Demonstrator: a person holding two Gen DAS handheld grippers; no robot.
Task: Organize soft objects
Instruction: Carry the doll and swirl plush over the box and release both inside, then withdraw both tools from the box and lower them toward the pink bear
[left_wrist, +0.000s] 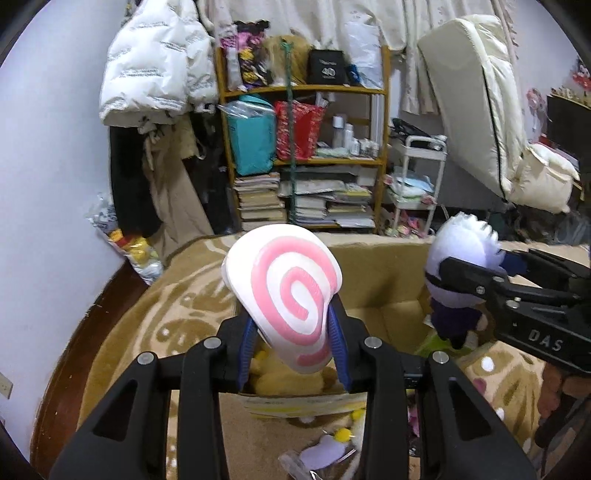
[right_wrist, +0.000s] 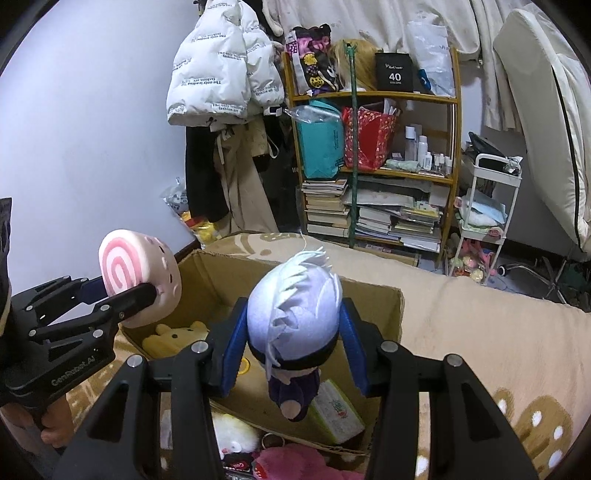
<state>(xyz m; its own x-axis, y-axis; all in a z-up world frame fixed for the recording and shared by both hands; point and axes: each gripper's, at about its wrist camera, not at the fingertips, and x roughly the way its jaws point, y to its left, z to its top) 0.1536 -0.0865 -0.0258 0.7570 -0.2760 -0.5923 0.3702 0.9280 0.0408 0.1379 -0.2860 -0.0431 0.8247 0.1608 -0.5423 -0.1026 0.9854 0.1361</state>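
Both grippers loaded, 1 plush each; left gripper (left_wrist: 295, 343) clamped nearly closed on the pink-swirl plush (left_wrist: 282, 295), right gripper (right_wrist: 291, 354) pinching the white-haired doll (right_wrist: 293, 325) at the head, body hanging down. Key relation: open cardboard box (right_wrist: 373, 306) sits directly below and ahead of both loads, so the drop looks like a short descent; the doll hangs over the box middle, the swirl plush over its left edge. Box already holds 1 yellow bear plush (right_wrist: 173, 338) and 1 green packet (right_wrist: 334, 411).
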